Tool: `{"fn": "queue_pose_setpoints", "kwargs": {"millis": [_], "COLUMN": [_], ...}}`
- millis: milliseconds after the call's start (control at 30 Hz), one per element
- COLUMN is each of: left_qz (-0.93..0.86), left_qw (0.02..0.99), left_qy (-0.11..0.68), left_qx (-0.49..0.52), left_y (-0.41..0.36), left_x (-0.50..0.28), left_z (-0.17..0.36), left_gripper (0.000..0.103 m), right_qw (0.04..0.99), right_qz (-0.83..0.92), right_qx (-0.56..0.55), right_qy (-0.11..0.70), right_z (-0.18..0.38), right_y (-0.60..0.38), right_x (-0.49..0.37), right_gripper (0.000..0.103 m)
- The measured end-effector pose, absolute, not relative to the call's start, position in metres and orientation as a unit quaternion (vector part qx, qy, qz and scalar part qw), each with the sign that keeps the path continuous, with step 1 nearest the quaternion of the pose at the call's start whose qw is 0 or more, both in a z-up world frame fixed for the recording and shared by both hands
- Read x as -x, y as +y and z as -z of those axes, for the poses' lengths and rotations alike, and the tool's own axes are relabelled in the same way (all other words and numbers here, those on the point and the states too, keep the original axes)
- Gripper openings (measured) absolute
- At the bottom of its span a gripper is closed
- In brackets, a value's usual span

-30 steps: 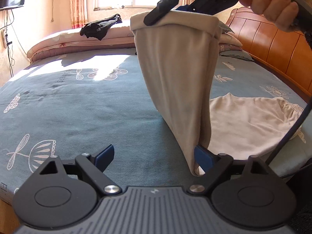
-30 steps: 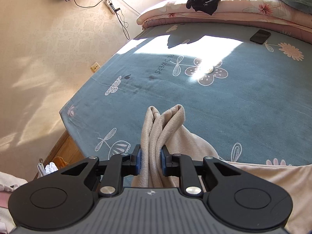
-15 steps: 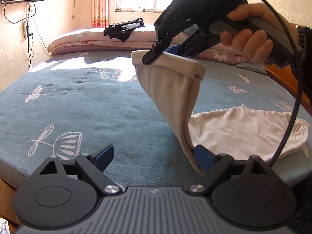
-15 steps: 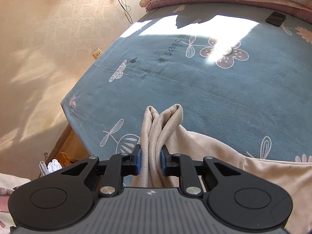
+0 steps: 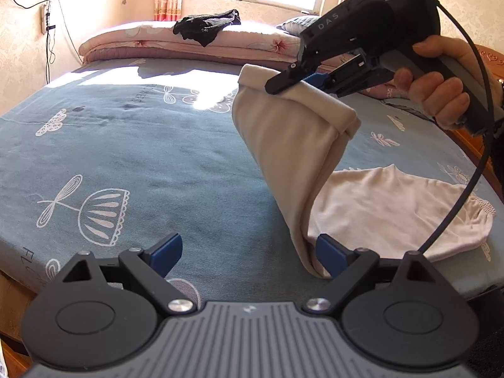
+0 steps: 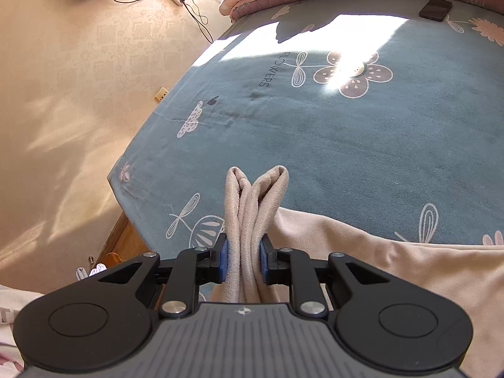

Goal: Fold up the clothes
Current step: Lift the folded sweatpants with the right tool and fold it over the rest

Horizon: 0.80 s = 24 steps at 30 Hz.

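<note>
A beige garment (image 5: pixel 283 145) lies partly on the blue bed cover (image 5: pixel 126 145). My right gripper (image 6: pixel 242 261) is shut on a bunched fold of the garment (image 6: pixel 252 208) and holds it up above the bed; the rest (image 5: pixel 393 208) trails flat to the right. In the left wrist view the right gripper (image 5: pixel 302 77) shows from the side with the cloth hanging down from it. My left gripper (image 5: pixel 249 252) is open and empty, low near the bed's front edge; the hanging cloth's lower end touches its right finger (image 5: pixel 330 253).
A black garment (image 5: pixel 204 26) lies on folded pink quilts (image 5: pixel 151 44) at the far end of the bed. A dark phone (image 6: pixel 436 8) lies on the cover. A wooden headboard (image 5: pixel 491 60) is at the right. The bed's edge and floor (image 6: pixel 63 126) are at the left.
The right gripper has lowered with the garment fold still held, so the cloth hangs shorter. The left gripper stayed open by the cloth's lower end.
</note>
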<state>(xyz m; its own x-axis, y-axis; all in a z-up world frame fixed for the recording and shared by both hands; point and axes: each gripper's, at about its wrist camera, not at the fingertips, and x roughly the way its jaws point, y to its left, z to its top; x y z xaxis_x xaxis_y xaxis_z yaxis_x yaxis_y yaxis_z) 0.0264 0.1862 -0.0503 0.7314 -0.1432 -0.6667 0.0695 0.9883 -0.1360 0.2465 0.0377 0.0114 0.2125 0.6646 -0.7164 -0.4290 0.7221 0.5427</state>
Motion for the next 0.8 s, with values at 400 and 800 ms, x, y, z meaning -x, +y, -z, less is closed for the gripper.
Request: {"fn": "queue_pose_setpoints", "kwargs": {"millis": [400, 800], "left_qz": [0.08, 0.095], "left_qw": [0.921, 0.913], "left_qy": [0.381, 0.396], "left_qx": [0.031, 0.024], "left_y": [0.162, 0.148], "left_x": [-0.04, -0.051], "left_z": [0.056, 0.064], "left_gripper": [0.092, 0.092], "right_qw": [0.781, 0.784], "right_qz": [-0.318, -0.257], "right_qx": [-0.15, -0.204], "right_qy": [0.516, 0.527], "right_z": [0.005, 0.048], "right_y": [-0.036, -0.147], "right_x": [-0.251, -0.239], "right_gripper": [0.023, 0.023]}}
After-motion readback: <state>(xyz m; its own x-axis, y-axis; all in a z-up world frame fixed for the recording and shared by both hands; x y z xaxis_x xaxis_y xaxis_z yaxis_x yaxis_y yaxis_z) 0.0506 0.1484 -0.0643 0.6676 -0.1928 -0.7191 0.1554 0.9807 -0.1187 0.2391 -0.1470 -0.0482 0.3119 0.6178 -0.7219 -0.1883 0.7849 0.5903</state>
